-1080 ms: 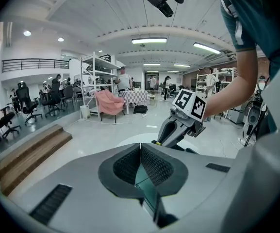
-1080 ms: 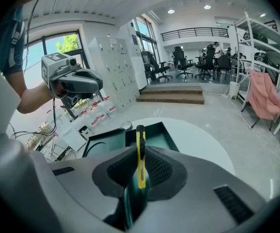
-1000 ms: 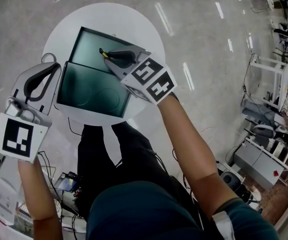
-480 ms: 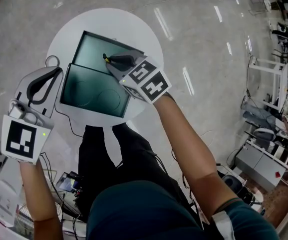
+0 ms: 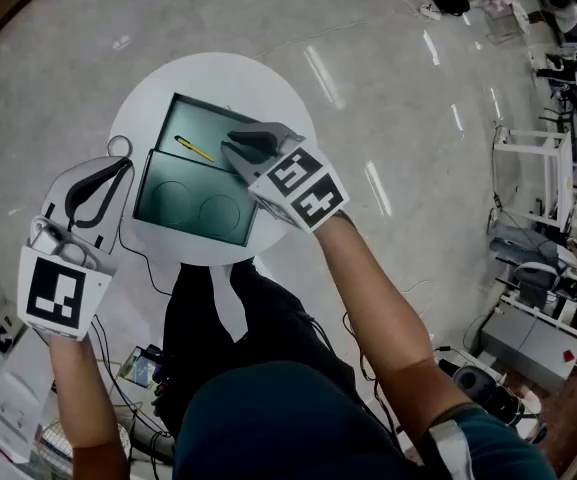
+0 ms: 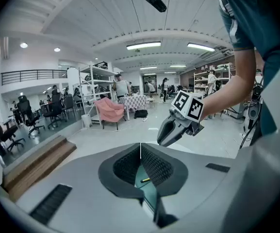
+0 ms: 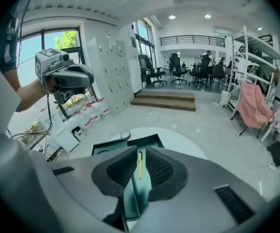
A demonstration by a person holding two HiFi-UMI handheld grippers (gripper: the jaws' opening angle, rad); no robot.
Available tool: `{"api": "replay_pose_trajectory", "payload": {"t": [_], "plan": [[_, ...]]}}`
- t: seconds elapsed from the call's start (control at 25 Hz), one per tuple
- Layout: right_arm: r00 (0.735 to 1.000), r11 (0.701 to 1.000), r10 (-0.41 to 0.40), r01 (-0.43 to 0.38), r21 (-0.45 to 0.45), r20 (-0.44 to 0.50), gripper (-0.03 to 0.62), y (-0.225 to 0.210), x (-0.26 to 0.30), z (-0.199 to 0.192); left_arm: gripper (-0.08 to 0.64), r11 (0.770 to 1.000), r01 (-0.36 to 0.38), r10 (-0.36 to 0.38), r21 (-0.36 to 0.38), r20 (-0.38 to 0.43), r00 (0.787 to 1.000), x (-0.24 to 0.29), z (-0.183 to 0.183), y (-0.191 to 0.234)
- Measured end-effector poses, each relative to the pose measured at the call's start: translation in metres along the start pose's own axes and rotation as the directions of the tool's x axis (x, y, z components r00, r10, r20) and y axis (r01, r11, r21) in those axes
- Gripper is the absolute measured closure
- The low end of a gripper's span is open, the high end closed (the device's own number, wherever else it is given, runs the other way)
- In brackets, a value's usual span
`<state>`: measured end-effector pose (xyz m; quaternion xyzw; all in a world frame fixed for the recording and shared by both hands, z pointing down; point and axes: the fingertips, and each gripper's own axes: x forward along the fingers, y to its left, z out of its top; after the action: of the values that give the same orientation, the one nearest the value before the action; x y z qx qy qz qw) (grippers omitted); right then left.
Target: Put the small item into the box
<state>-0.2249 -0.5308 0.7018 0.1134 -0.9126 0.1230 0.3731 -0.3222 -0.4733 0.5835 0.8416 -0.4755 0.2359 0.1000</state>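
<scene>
A thin yellow pen (image 5: 196, 149) lies loose in the far half of the open dark green box (image 5: 183, 206) on the round white table (image 5: 268, 88). My right gripper (image 5: 228, 147) hovers just right of the pen over that half. Its jaws stand a little apart with nothing held. The pen (image 7: 140, 164) shows through their gap in the right gripper view. My left gripper (image 5: 122, 164) hangs at the table's left edge beside the box, shut on nothing. Past its pads I see the pen (image 6: 145, 180) and the right gripper (image 6: 162, 141).
A small round ring-like object (image 5: 118, 146) sits at the table's left rim, with a thin cable (image 5: 148, 258) trailing off the near edge. The person's legs (image 5: 238, 318) stand against the table's near side. Shelves and equipment (image 5: 558, 218) line the far right.
The right gripper was shut on the pen over the box. It has since let go; the pen now lies in the far half and the gripper sits just right of it.
</scene>
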Motion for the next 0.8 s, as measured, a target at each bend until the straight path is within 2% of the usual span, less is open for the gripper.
{"api": "replay_pose_trajectory", "payload": {"t": [0.24,0.48,0.64,0.8], "plan": [[0.987,0.999,-0.031,0.034,-0.017,0.160,0.535,0.016,-0.064,0.055,0.538,0.999,-0.027,0.025,0.041,0.048,0.999,-0.033,0.030,-0.007],[0.949,0.991,-0.078,0.106,-0.078,0.304,0.555,0.040,-0.151,0.123,0.538,0.997,-0.065,0.061,0.041,0.092,0.994,-0.071,0.074,-0.018],[0.908,0.975,-0.078,0.155,-0.159,0.411,0.555,0.061,-0.195,0.167,0.538,0.994,-0.095,0.088,0.051,0.129,0.988,-0.102,0.101,-0.017],[0.884,0.965,-0.089,0.191,-0.180,0.459,0.555,0.073,-0.229,0.185,0.538,0.992,-0.109,0.099,0.056,0.151,0.984,-0.117,0.118,-0.022]]}}
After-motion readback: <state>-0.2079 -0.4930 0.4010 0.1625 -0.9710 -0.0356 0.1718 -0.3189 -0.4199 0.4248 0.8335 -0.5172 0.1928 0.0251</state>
